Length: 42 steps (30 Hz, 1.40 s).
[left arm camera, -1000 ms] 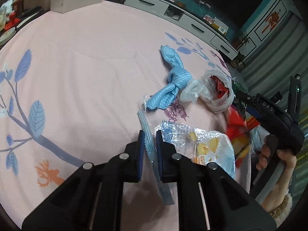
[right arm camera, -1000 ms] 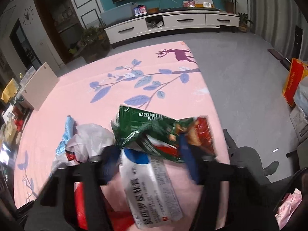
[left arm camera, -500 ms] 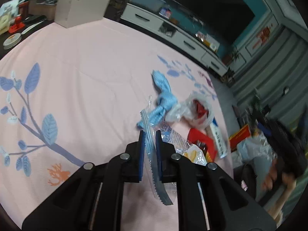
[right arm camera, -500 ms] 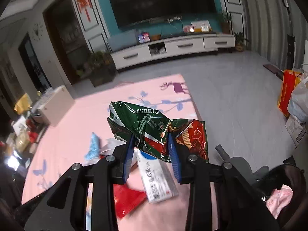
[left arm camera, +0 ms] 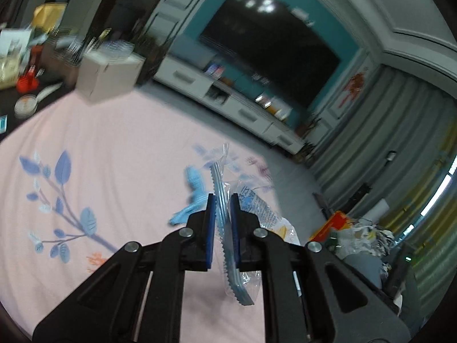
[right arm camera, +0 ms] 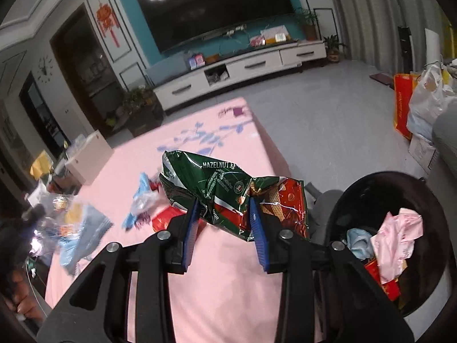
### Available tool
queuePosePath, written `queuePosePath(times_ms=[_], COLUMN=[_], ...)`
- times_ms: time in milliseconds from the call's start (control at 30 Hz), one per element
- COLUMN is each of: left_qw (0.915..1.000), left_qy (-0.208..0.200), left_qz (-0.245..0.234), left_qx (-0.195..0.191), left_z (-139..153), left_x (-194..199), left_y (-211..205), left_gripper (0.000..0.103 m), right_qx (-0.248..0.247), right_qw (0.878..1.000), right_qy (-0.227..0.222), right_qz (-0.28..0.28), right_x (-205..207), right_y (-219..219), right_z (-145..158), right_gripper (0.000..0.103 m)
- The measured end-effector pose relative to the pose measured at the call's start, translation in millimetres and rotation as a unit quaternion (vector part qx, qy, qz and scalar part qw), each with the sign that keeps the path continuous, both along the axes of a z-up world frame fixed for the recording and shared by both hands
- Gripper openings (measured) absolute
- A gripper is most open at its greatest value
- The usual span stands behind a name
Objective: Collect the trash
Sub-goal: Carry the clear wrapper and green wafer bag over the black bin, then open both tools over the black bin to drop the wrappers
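My left gripper [left arm camera: 222, 200] is shut on the serrated edge of a clear plastic snack bag [left arm camera: 254, 214], which hangs lifted above the pink tablecloth [left arm camera: 114, 171]. A crumpled green and red hazelnut wafer wrapper [right arm camera: 225, 191] sits pinched between the blue pads of my right gripper [right arm camera: 224, 204], held in the air over the table. A black trash bin [right arm camera: 371, 191] with pink and red waste inside stands at the lower right of the right wrist view. The clear bag [right arm camera: 77, 228] also shows blurred at the left of that view.
A light blue cloth [left arm camera: 194, 191] and a red packet [right arm camera: 165, 218] lie on the table. A white box [left arm camera: 105, 77] stands at the far table edge. Orange and white bags [right arm camera: 414, 105] sit on the grey floor to the right, a TV cabinet [right arm camera: 242, 68] beyond.
Both grippers rose from the table with their wrappers. The right one closed on the green wrapper and swung right, bringing the black bin into view. The white pack it hovered over stayed behind.
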<state>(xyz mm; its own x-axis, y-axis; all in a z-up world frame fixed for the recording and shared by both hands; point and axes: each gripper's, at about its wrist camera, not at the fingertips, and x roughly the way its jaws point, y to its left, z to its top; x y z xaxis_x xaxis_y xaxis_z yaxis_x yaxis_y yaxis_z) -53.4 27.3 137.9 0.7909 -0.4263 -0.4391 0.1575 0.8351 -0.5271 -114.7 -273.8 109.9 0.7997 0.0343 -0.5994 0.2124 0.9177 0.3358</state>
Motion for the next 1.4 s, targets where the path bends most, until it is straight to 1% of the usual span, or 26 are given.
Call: queuePosePath(times_ms=[33, 100, 167, 233, 333, 400, 467, 600, 833, 967, 1133, 1233, 1400], left_qw=[0.9997, 0.9987, 0.9976, 0.9959, 0.9932, 0.9913, 0.9899, 0.9853, 0.9771, 0.9727, 0.9643, 0.9597, 0.9512], left_qy=[-0.018, -0.042, -0.058, -0.071, -0.076, -0.076, -0.072, -0.044, -0.013, 0.006, 0.025, 0.036, 0.066], left_qz=[-0.013, -0.028, -0.038, -0.054, -0.085, -0.105, -0.122, -0.164, -0.198, -0.212, -0.237, -0.248, -0.265], left_qx=[-0.008, -0.01, -0.011, -0.018, -0.024, -0.021, -0.008, 0.019, 0.078, 0.094, 0.116, 0.126, 0.143], left_z=[12, 28, 38, 47, 52, 53, 50, 31, -10, -28, -50, -63, -88], left_x=[-10, -24, -36, -46, -51, -54, -55, -51, -50, -44, -39, -39, -33], left_y=[-7, -20, -32, -52, -83, -106, -134, -194, -265, -290, -323, -345, -370], left_gripper=[0.011, 0.011, 0.011, 0.011, 0.011, 0.011, 0.011, 0.011, 0.011, 0.012, 0.012, 0.012, 0.012], right_qx=[0.001, -0.007, -0.02, -0.013, 0.011, 0.007, 0.007, 0.036, 0.07, 0.092, 0.117, 0.124, 0.146], right_qw=[1.0, 1.0, 0.998, 0.997, 0.995, 0.993, 0.989, 0.986, 0.983, 0.98, 0.975, 0.972, 0.967], right_qy=[-0.014, -0.028, -0.044, -0.064, -0.081, -0.078, -0.071, -0.06, -0.03, -0.009, 0.016, 0.032, 0.064], right_qz=[0.001, -0.007, -0.026, -0.035, -0.065, -0.088, -0.127, -0.154, -0.168, -0.175, -0.188, -0.196, -0.201], right_x=[-9, -24, -42, -61, -87, -96, -106, -113, -113, -113, -109, -106, -97], right_y=[-2, -7, -14, -24, -47, -59, -76, -107, -138, -151, -167, -174, -185], right_z=[9, 21, 34, 44, 52, 52, 48, 35, 7, -10, -29, -39, -58], right_gripper=[0.036, 0.036, 0.036, 0.037, 0.037, 0.037, 0.037, 0.038, 0.038, 0.038, 0.039, 0.04, 0.042])
